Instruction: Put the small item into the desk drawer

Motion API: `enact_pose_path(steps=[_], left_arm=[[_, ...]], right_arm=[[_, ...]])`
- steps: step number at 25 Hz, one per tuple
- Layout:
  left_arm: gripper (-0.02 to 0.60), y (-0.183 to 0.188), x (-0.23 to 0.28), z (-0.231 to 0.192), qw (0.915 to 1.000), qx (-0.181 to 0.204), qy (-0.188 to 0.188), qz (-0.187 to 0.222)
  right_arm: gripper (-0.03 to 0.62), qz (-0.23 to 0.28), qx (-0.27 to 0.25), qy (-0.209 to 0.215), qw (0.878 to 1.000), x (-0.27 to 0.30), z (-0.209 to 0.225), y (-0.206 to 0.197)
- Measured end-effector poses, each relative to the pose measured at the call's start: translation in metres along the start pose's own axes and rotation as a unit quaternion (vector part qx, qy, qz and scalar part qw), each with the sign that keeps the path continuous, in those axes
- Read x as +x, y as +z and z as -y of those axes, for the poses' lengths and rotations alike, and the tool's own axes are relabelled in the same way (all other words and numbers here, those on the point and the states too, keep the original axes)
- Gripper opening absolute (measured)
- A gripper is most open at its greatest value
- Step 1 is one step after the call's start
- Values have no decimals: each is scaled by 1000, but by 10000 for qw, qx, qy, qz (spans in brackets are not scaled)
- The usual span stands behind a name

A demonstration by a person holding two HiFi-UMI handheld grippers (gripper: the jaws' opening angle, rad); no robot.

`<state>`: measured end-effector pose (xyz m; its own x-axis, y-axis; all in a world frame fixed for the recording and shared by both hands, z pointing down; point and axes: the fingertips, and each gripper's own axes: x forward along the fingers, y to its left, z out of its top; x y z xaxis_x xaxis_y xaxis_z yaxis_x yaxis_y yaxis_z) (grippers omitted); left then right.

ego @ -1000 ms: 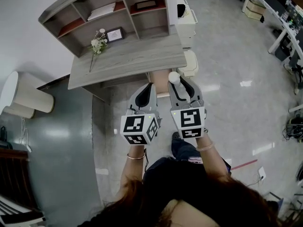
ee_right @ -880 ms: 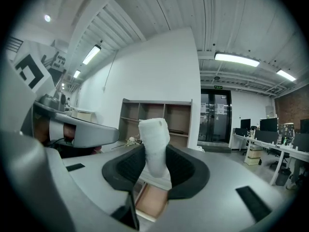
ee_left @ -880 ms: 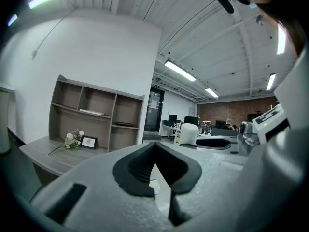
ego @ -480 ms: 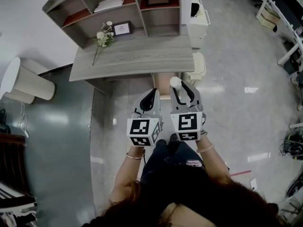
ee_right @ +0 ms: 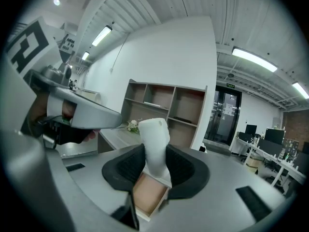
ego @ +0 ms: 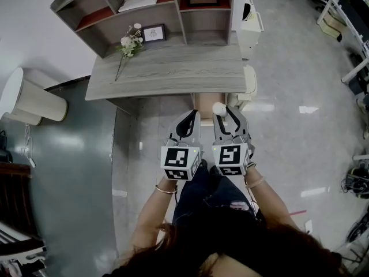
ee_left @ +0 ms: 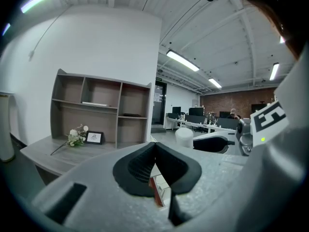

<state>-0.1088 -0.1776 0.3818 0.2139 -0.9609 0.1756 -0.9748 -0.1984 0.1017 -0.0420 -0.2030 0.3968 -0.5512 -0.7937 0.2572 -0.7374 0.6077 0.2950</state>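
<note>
So, right gripper (ee_right: 154,166): clamped on the small item (ee_right: 154,141) between dark ribbed pads, keeping it upright, I'd guess so it can go straight down into the drawer (ego: 203,104).
Small item: white, smooth, rounded on top (a bottle or a figure, I can't say which); it is near the drawer, not yet in it.
Left gripper (ee_left: 155,153): jaws pressed together on nothing, held alongside, probably just kept clear.
Drawer: pulled out from under the desk (ego: 173,74), pale wood inside.
Desk: grey wood-grain top, with a shelf unit (ego: 150,10), flowers (ego: 130,42) and a small frame (ego: 154,33) at the back.
</note>
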Motion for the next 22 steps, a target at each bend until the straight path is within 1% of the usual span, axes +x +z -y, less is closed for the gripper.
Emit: enact_pose_path(steps=[5,10,15,22], left_arm=[[15,-14,16,-17,9999,-4,-100,-109],[15,-36,34,-32,9995,9,-187,-262],[15,-63,53,-42,9986,47,-243,-459],[15,-105,74,-53,9969,62,-374,-697]], right_arm=[[126,-272,-209,137,9993,25,-14,-26],[126,-582,-459,236,9970,50,-23,-59],[126,-763,-700,301,9942,72,-25,-88],[127,-1095,-767,312,9905,98,-26,-135]])
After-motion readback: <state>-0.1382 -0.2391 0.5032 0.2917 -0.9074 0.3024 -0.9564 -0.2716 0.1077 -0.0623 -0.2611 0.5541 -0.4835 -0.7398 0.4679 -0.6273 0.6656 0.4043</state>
